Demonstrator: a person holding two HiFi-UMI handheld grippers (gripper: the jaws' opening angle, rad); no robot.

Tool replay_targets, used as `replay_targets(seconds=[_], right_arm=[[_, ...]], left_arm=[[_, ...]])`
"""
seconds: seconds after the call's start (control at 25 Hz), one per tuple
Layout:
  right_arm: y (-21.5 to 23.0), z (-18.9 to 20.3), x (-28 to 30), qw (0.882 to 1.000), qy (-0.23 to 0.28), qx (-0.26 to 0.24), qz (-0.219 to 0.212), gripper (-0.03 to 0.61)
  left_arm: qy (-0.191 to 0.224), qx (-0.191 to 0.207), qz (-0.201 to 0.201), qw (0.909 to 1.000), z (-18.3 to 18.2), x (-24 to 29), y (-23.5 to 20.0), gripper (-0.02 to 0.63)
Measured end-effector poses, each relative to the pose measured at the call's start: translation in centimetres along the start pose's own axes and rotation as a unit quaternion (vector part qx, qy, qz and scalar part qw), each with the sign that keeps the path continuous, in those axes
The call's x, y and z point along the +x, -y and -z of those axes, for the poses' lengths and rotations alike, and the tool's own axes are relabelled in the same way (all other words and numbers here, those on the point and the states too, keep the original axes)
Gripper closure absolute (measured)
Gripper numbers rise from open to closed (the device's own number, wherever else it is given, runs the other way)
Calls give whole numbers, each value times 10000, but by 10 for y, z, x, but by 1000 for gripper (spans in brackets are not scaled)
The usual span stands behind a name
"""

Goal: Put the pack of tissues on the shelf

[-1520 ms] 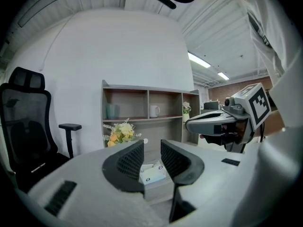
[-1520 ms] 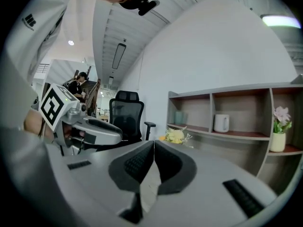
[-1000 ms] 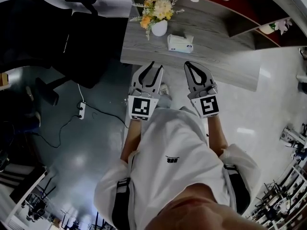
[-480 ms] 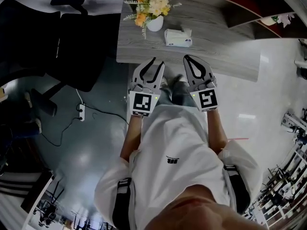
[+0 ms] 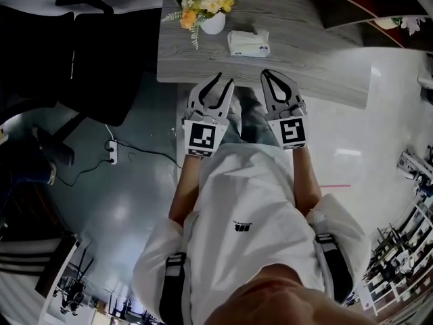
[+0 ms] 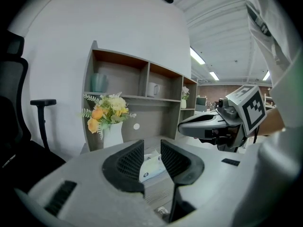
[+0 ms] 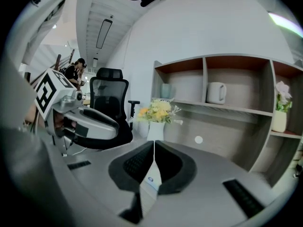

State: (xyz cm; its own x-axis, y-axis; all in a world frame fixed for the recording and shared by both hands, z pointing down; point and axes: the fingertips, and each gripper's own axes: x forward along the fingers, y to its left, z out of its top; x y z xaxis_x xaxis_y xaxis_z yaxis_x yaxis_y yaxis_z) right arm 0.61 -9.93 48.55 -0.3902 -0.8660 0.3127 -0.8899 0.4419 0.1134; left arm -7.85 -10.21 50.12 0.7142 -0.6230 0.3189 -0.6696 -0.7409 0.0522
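The tissue pack (image 5: pixel 248 43) is a white and light-blue pack lying on the grey wooden desk (image 5: pixel 318 66), right of a white vase of flowers (image 5: pixel 212 22). My left gripper (image 5: pixel 223 80) hovers at the desk's front edge, open and empty, and the tissue pack (image 6: pixel 152 167) shows through its gap, farther off. My right gripper (image 5: pixel 265 74) hangs beside it, shut on nothing. In the right gripper view its jaws (image 7: pixel 154 143) meet at the tips, with the pack (image 7: pixel 152 183) showing below them. The shelf (image 6: pixel 142 98) stands at the desk's back.
A white mug (image 7: pixel 216 92) and a small plant (image 7: pixel 281 110) sit in shelf compartments. A black office chair (image 5: pixel 81 39) stands left of the desk. A power strip and cable (image 5: pixel 112 152) lie on the floor. The person's legs are below the desk edge.
The desk, vase and tissue pack have slid up and left in the head view as the person steps. Both grippers stay at the desk's front edge, jaws unchanged.
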Motion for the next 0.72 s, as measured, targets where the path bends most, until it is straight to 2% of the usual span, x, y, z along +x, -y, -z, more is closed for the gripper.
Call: replay_targets(seconds=[0.72], right_arm=[[18,53,29,9991,-260,196,-287,551]], left_arm=[[-464,-216,-135,9986,48,52,-3,497]])
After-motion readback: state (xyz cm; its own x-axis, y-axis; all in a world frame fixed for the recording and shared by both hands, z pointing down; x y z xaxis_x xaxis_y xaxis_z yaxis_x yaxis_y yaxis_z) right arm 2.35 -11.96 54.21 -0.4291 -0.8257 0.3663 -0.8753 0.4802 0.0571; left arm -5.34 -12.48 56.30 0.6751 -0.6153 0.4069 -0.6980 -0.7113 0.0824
